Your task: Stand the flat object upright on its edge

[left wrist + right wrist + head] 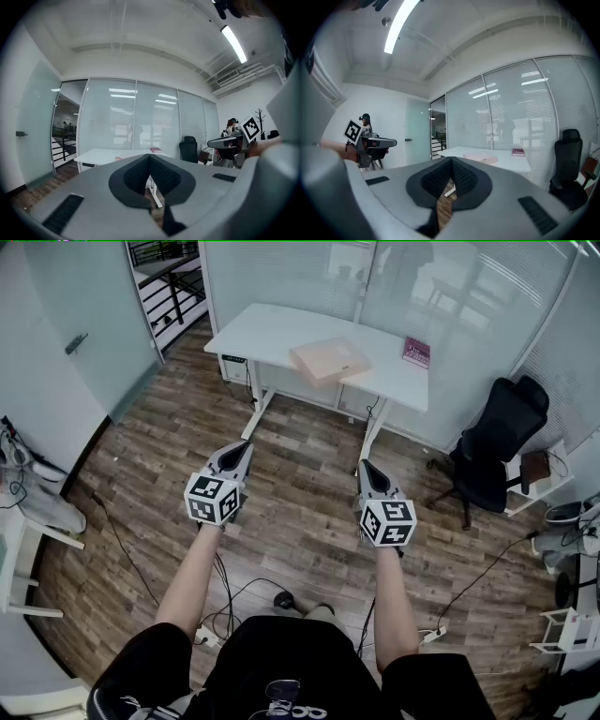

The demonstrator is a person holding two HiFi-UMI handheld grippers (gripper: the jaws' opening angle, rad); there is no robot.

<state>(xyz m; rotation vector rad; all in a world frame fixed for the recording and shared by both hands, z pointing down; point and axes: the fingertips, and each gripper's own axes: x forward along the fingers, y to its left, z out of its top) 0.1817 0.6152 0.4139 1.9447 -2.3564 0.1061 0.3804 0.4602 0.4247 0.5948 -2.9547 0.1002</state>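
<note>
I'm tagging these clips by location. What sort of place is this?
Most likely an office room: a white desk, a black swivel chair beside it, and frosted glass partition walls behind.
</note>
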